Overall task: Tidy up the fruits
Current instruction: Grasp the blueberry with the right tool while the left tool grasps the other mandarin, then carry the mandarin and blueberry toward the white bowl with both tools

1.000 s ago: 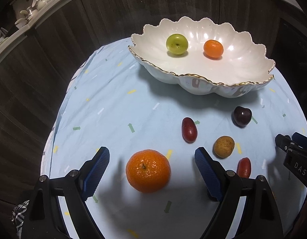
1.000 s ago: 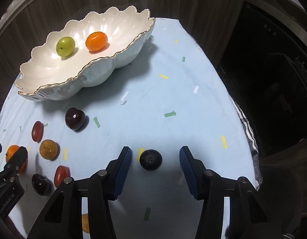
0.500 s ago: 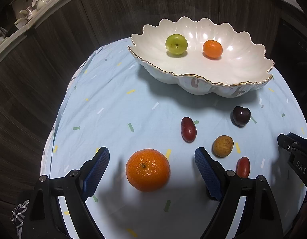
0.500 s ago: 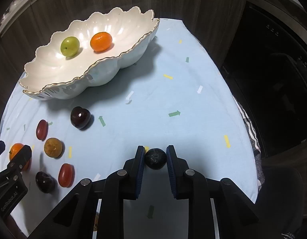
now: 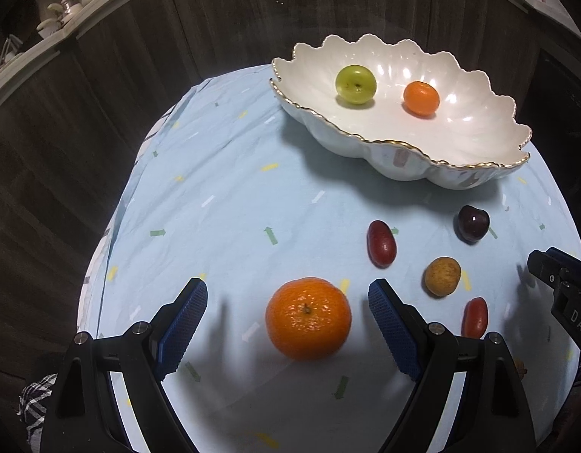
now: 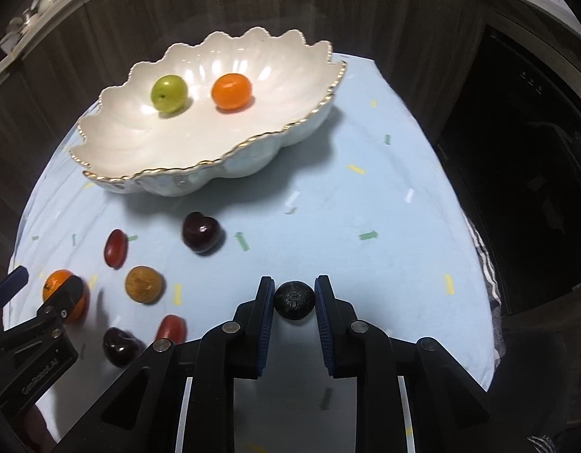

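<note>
My right gripper [image 6: 293, 294] is shut on a small dark round fruit [image 6: 294, 301] and holds it just above the blue cloth. My left gripper [image 5: 286, 302] is open around a large orange [image 5: 308, 319] that lies on the cloth, without touching it. A white scalloped bowl [image 5: 475, 139] holds a green fruit [image 5: 355, 84] and a small orange [image 5: 421, 98]; the bowl [image 6: 113, 139] also shows in the right wrist view. Loose on the cloth lie a red oblong fruit [image 5: 381, 243], a dark cherry [image 5: 473, 223], a brown round fruit [image 5: 442, 276] and a red fruit [image 5: 475, 317].
The round table carries a light blue cloth [image 5: 222, 204] with confetti marks. Another dark cherry [image 6: 119, 346] lies near the front left in the right wrist view. Dark wood panels stand behind, and a dark appliance [image 6: 524, 158] stands to the right.
My right gripper closed on the dark round fruit and lifted it slightly, moving nearer the bowl. My left gripper stayed open around the large orange.
</note>
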Demonstrator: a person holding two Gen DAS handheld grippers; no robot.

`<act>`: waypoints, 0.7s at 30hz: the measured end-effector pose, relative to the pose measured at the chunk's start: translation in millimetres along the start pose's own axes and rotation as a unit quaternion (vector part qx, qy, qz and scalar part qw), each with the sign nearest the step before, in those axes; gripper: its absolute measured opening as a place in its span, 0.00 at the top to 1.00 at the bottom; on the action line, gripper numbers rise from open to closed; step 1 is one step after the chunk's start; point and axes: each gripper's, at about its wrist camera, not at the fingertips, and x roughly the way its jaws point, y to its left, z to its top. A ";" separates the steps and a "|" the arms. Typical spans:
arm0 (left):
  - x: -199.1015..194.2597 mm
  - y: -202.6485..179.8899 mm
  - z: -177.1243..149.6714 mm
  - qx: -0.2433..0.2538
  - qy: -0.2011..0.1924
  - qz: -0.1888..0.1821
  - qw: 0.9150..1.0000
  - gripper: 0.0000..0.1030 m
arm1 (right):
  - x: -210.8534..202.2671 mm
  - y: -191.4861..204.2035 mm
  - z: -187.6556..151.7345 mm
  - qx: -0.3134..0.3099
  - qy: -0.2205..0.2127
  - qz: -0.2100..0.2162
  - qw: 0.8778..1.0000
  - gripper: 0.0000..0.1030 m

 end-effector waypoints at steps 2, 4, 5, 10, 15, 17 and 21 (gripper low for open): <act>1.8 1.1 -1.1 -0.003 0.003 -0.004 1.000 0.15 | -0.5 2.9 0.4 -0.003 0.000 0.004 1.000 0.77; 3.8 1.2 -2.4 -0.005 0.008 -0.007 1.000 0.15 | -1.0 4.8 0.4 -0.005 -0.001 0.005 1.000 0.77; 5.0 1.1 -3.3 -0.006 0.009 -0.007 1.000 0.15 | -1.2 5.4 0.1 -0.005 -0.001 0.005 1.000 0.77; 10.1 0.6 -6.5 -0.006 0.017 -0.010 1.000 0.21 | -2.5 8.1 0.4 -0.011 -0.004 0.004 1.000 0.77; 13.4 -1.3 -7.6 -0.001 0.021 -0.018 1.000 0.37 | -2.8 9.0 0.3 -0.015 -0.003 0.006 1.000 0.77; 12.7 -2.5 -7.9 0.001 0.021 -0.023 1.000 0.42 | -2.3 8.5 0.5 -0.014 -0.001 0.007 1.000 0.77; 11.9 -6.7 -7.1 0.011 0.020 -0.032 0.999 0.54 | -2.2 7.2 0.7 -0.011 -0.002 0.008 1.000 0.77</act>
